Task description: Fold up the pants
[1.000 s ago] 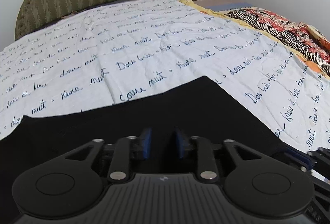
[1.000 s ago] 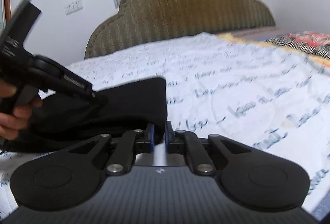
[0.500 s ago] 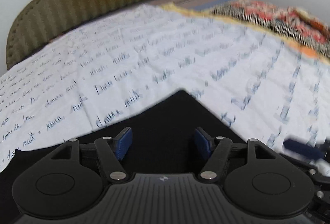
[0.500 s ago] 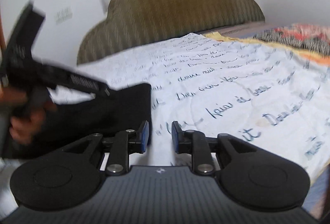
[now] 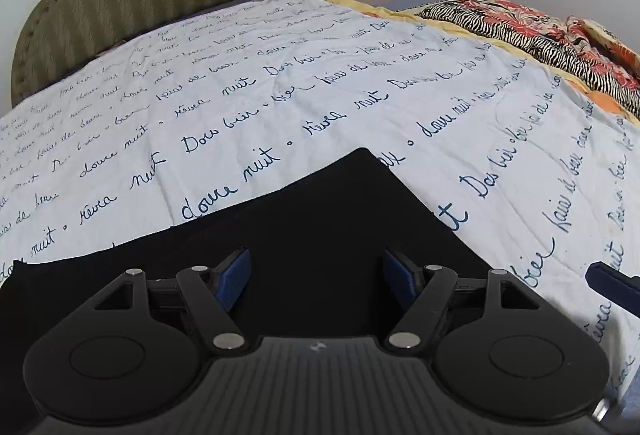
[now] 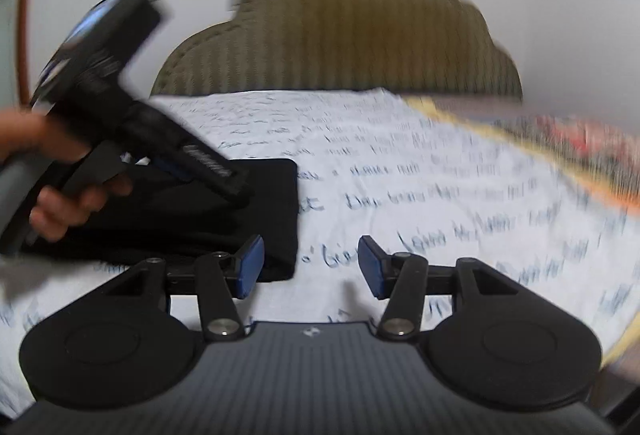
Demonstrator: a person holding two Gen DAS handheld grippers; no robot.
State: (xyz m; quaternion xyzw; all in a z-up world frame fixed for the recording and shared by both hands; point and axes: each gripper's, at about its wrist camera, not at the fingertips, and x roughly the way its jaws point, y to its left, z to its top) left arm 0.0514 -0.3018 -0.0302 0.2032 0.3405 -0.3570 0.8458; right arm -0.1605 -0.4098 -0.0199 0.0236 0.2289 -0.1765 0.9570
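The folded black pants (image 5: 320, 219) lie on the bed (image 5: 360, 95) under the left tool (image 5: 316, 281). The right tool (image 6: 310, 267) is beside their corner. Both tools' jaws have just been opening, gripping nothing.

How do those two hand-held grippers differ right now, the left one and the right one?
The left hand-held gripper hangs over the folded black pants, while the right hand-held gripper sits beside their corner, over the script-printed bedspread. The left one's jaws stand wider apart than the right one's. Both have blue pads, have just been opening, and grip nothing.
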